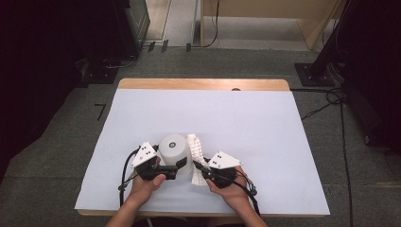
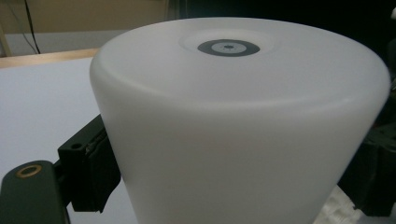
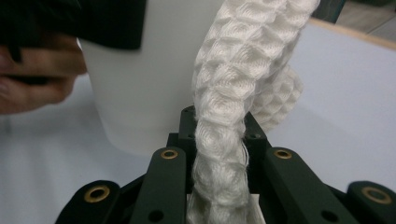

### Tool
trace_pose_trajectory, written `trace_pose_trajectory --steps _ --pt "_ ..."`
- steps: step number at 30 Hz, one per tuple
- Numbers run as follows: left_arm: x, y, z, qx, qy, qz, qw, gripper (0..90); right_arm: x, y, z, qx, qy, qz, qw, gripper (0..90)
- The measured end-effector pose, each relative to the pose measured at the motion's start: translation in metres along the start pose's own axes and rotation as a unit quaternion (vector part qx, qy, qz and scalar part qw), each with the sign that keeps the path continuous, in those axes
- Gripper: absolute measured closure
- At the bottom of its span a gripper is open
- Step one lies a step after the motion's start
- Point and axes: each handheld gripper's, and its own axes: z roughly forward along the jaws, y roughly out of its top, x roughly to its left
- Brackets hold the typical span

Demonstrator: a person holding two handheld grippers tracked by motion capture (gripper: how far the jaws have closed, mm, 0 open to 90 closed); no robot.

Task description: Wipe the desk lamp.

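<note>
A white plastic cup point(image 1: 173, 149) stands upside down near the front of the table, a dark ring mark on its base. My left gripper point(image 1: 176, 166) has its jaws closed around the cup point(image 2: 243, 126), one black pad point(image 2: 91, 168) pressed on each side. A white waffle-weave cloth point(image 1: 195, 151) hangs bunched just right of the cup. My right gripper point(image 1: 201, 170) is shut on the cloth point(image 3: 229, 135), which rises from between its jaws next to the cup point(image 3: 135, 93).
A white sheet point(image 1: 246, 123) covers the wooden table point(image 1: 203, 84), with wide free room behind and to both sides. Cables point(image 1: 340, 113) run over the grey floor at the right. A hand point(image 3: 32, 74) holds the left gripper.
</note>
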Motion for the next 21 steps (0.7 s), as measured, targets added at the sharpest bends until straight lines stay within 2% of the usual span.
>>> trace_pose_trajectory --steps 3,5,8,10,14,17,21 --pt "-0.005 -0.001 0.003 0.006 -0.009 0.016 0.9998 8.9 -0.002 -0.001 0.002 0.006 -0.004 0.008 0.9999 76.9" --pt "-0.009 -0.003 0.006 0.012 -0.018 0.027 0.9994 8.8 -0.004 0.001 -0.001 -0.001 -0.01 0.007 0.9999 76.9" --pt "-0.016 -0.007 0.012 0.033 -0.017 0.05 0.9981 8.8 -0.008 0.008 -0.01 -0.025 -0.016 0.005 0.9996 76.8" --pt "-0.018 -0.009 0.015 0.039 -0.014 0.058 0.9974 8.8 -0.008 0.013 -0.018 -0.041 -0.019 0.001 0.999 76.8" --pt "-0.013 -0.005 0.011 0.025 -0.01 0.047 0.9985 8.8 -0.005 0.012 -0.02 -0.045 -0.013 -0.007 0.9989 76.8" --pt "-0.006 -0.002 0.005 0.01 -0.004 0.031 0.9995 8.8 -0.002 0.007 -0.013 -0.026 -0.004 -0.006 0.9996 76.8" --pt "-0.006 -0.002 0.005 0.003 0.016 0.039 0.9991 8.8 -0.001 0.001 -0.002 0.001 -0.011 -0.008 0.9999 76.8"
